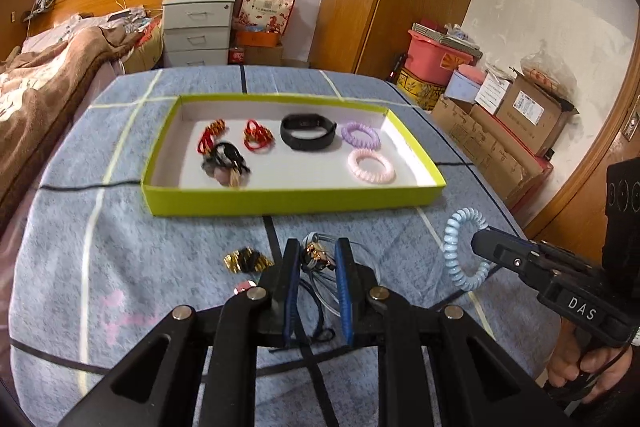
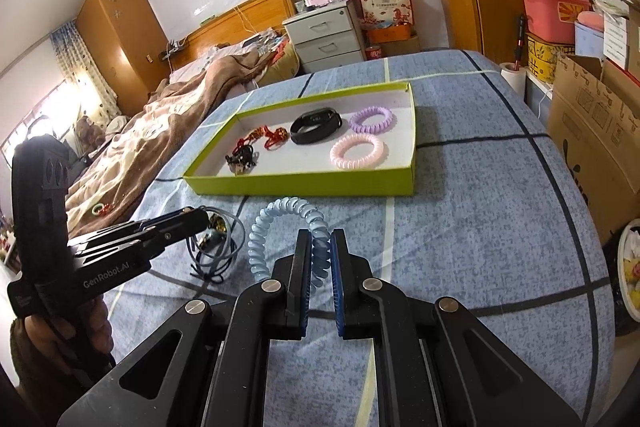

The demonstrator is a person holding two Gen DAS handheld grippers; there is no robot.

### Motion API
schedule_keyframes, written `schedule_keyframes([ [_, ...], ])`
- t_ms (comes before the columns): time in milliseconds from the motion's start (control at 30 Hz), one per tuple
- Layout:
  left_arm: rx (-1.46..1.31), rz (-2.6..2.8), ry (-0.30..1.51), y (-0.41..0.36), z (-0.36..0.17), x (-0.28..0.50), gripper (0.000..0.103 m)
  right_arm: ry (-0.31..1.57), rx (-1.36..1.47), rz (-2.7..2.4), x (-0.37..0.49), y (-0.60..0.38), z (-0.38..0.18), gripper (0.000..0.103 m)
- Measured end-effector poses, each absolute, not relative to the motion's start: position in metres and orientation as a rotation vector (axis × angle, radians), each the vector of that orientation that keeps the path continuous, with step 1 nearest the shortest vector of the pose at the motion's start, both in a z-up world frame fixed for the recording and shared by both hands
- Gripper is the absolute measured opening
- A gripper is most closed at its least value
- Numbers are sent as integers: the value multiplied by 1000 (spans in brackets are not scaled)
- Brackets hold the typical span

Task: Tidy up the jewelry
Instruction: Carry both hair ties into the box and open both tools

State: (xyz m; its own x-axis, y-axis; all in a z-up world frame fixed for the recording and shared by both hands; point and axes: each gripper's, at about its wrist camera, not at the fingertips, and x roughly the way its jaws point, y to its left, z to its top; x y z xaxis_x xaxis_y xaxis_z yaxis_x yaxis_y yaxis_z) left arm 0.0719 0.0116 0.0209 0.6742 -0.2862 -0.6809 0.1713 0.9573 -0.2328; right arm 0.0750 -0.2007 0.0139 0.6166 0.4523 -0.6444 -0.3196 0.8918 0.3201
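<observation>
My left gripper [image 1: 317, 254] is shut on a grey-blue cord necklace [image 1: 320, 259] with gold beads, just above the blue checked cloth; its loops [image 2: 218, 253] trail down from the left gripper [image 2: 204, 218]. My right gripper [image 2: 321, 242] is shut on a light blue coil bracelet [image 2: 280, 213], which arches out to the left of the fingers. In the left wrist view the same bracelet [image 1: 454, 255] hangs from the right gripper [image 1: 476, 242]. Beyond both stands a green-rimmed tray [image 1: 292, 203] [image 2: 304, 185] holding a black band [image 1: 307, 131], pink [image 1: 371, 167] and purple [image 1: 361, 135] coils, red knots [image 1: 258, 135] and a black tie [image 1: 226, 155].
A gold-and-black trinket [image 1: 246, 261] lies on the cloth left of my left fingers, with a small pink piece [image 1: 245, 285] near it. A bed with a brown blanket [image 2: 152, 143] runs along the left. Cardboard boxes [image 2: 592, 119] stand to the right.
</observation>
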Motion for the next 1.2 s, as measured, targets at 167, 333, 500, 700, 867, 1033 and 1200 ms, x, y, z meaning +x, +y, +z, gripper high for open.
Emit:
schedule_keyframes([
  [167, -158, -252, 780, 15, 29, 83, 18, 785, 180, 437, 92, -201, 23, 10],
  [333, -153, -251, 779, 18, 34, 98, 18, 783, 171, 421, 113, -198, 29, 10],
  [500, -155, -247, 783, 20, 37, 120, 18, 795, 170, 387, 142, -198, 32, 10],
  [700, -155, -251, 809, 19, 32, 143, 18, 817, 149, 353, 175, -197, 32, 10],
  [867, -161, -254, 829, 18, 23, 158, 18, 851, 138, 333, 201, -196, 25, 10],
  [1033, -162, -255, 858, 18, 13, 170, 18, 891, 131, 323, 225, -193, 14, 10],
  [1200, -170, -241, 876, 20, 5, 178, 18, 919, 115, 322, 240, -186, 7, 10],
])
